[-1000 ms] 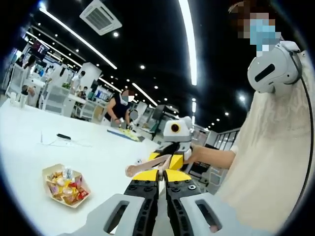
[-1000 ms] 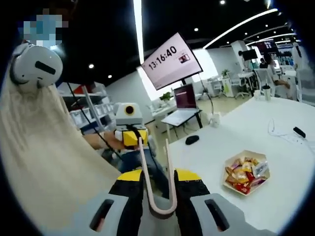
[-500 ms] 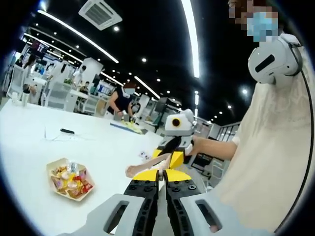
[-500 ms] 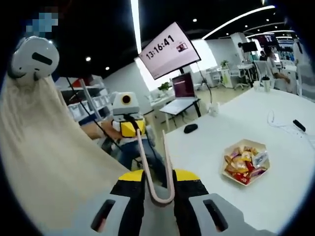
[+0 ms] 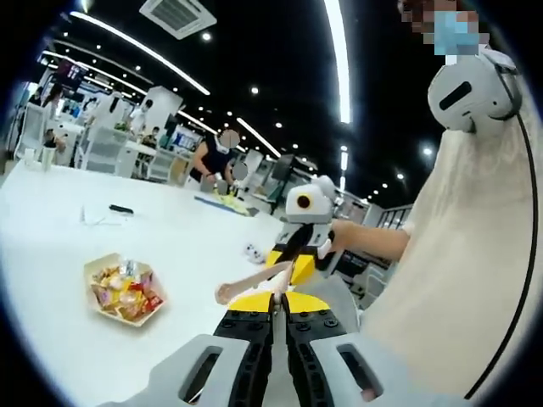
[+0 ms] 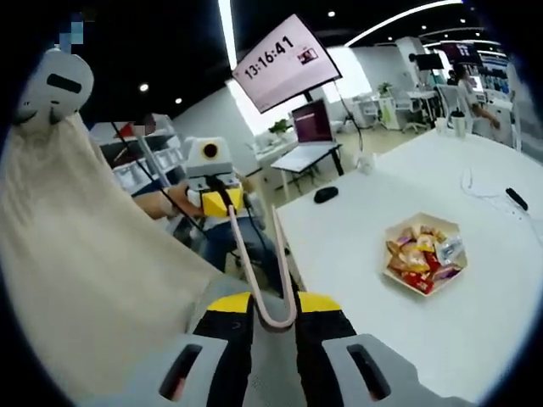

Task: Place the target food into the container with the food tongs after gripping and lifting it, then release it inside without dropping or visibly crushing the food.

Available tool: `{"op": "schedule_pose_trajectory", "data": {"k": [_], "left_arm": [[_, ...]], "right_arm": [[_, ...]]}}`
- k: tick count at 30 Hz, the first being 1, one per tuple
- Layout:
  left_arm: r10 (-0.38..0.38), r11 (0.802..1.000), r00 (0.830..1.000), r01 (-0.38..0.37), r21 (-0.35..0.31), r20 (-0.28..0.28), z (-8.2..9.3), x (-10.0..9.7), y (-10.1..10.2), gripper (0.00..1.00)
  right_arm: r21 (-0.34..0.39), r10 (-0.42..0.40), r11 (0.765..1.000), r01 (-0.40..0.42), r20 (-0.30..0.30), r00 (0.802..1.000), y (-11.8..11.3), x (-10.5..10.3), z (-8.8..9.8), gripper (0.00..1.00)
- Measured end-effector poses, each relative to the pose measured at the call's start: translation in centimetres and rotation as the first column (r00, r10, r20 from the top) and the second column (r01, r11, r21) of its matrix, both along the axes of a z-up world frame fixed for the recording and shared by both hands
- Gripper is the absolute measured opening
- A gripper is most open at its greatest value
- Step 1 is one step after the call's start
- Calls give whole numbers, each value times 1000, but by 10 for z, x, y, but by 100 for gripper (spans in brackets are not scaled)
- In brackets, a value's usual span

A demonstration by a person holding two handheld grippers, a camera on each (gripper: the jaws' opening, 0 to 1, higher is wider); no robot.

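pale u-shaped tongs point(image 6: 259, 271) sit clamped in right gripper point(image 6: 273, 315) above table point(image 6: 356, 271).

The snacks point(image 6: 422, 261) in the tray point(image 6: 399, 285) are too small to tell apart. The far tips of the tongs point(image 6: 254, 263) blur against the other gripper point(image 6: 219, 193). The bench point(image 6: 475, 339) runs off the picture's edge.

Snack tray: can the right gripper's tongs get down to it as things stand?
Probably yes. The right gripper holds the tongs, and only bare white table lies between them and the snack tray.
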State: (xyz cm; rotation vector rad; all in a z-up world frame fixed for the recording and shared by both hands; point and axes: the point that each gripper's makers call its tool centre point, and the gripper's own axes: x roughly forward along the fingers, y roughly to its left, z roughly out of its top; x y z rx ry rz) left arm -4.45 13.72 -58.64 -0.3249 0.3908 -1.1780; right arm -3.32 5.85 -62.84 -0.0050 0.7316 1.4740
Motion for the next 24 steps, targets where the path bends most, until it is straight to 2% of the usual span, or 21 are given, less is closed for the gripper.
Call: {"op": "schedule_pose_trajectory", "data": {"k": [5,9,14,16,18,24], "left_arm": [[-10,999,1000,10,48,-2,-11,-1,-1,1],[-7,996,1000,8,86,-8,-21,1,0,1],[35,992,999,-31,125,-27,-36,8,8,2],[74,989,996,-66,131,-59,-49,13,16,3],[96,988,993,-86,127,-73,-56,16,19,3],[107,980,988,-86,179,-109,-75,17,20,3]], "right_arm": [[-92,20,996,-19,9,1000,-1,1,-16,18],[-155,4,988,2,37,999,1,8,-31,18],[-184,-16,983,25,49,999,4,14,-42,18],[-189,-21,982,30,48,999,5,14,-44,18],[-202,-52,978,56,25,998,10,19,-57,18],[-240,-77,968,78,12,997,12,23,-76,19]]}}
